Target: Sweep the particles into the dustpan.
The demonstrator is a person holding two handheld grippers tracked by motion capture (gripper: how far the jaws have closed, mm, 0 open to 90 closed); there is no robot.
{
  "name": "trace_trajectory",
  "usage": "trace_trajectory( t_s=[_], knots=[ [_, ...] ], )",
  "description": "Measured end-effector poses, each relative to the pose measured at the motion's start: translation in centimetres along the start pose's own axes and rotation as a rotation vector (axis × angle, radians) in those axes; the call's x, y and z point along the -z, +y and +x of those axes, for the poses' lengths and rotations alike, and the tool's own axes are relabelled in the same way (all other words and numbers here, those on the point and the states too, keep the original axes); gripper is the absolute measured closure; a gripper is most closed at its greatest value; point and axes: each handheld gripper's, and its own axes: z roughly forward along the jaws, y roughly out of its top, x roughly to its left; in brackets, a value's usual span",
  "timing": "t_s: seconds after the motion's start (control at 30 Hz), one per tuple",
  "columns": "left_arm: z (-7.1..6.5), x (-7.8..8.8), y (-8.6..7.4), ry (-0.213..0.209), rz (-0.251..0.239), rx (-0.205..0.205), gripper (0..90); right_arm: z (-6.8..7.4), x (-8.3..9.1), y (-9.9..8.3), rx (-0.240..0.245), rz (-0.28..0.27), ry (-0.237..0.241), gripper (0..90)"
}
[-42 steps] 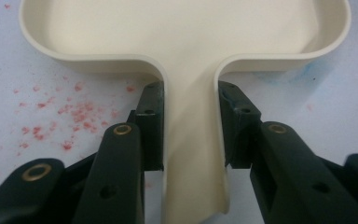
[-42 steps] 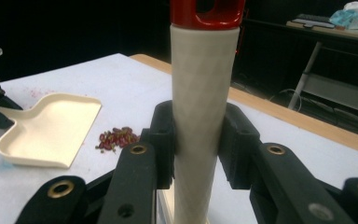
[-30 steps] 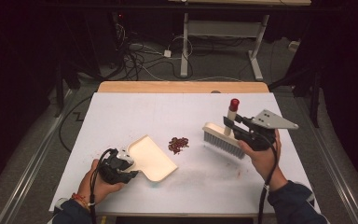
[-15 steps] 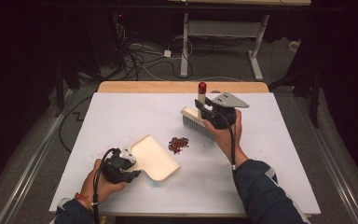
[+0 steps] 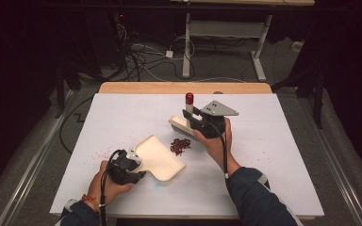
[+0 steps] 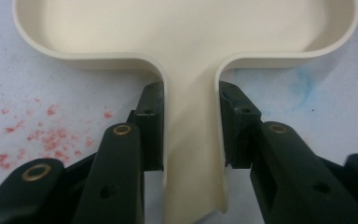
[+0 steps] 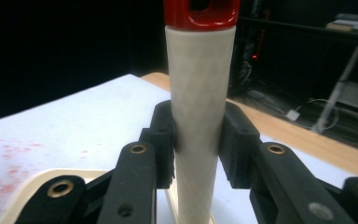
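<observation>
Gripping the dustpan (image 5: 159, 158) by its handle, the left gripper (image 5: 128, 165) sits nearest the person, its jaws pressed on both sides of the cream stem, as the left gripper view shows at the handle (image 6: 193, 154). The pan lies flat on the table (image 5: 283, 155) with its open lip turned toward the crumbs (image 5: 181, 145), a small dark red heap just beyond it. Past the heap, the right gripper (image 5: 194, 123) is clamped on the brush (image 5: 183, 123) handle, which stands nearly upright with its red cap (image 7: 200, 10) on top; the bristle head rests low on the far side of the heap. The likeliest trouble, in my judgement, is a sweep that is too quick or too hard: the crumbs are light and loose, so they could scatter sideways past the pan's lip or hop over its low wall. If the lip lifts off the table because the left hand tilts, crumbs would slide under it instead of in. The round brush handle is held between two narrow pads, so a push against the table could twist it in the grip and turn the bristles off line. Faint red specks (image 6: 28, 135) beside the pan, near the left jaws, may smear if the pan is dragged across them.
</observation>
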Motion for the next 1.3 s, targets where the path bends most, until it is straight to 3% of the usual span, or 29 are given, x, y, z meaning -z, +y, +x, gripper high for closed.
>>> trace_trajectory(
  t_s=[0.17, 0.4, 0.83, 1.13, 1.3],
  knots=[
    [-0.4, -0.3, 0.6, 0.009, 0.01, 0.002, 64.1, 1.5, 0.4, -0.1, 0.026, 0.01, 0.017, 69.0],
    [-1.0, -0.5, 1.1, 0.017, 0.013, 0.007, 64.1, 2.8, 0.7, -0.3, 0.002, 0.009, 0.052, 68.7],
    [-1.6, -1.3, 2.3, 0.013, 0.014, 0.015, 64.0, 5.3, 1.4, -0.5, 0.006, 0.012, 0.024, 68.2],
    [-1.8, -1.5, 2.4, 0.02, 0.011, 0.024, 64.0, 6.4, 2.2, -0.5, -0.009, -0.002, 0.04, 68.6],
    [-1.8, -1.5, 2.4, 0.021, 0.011, 0.025, 63.9, 7.3, 2.4, -0.5, 0.008, -0.002, 0.058, 68.5]
  ],
)
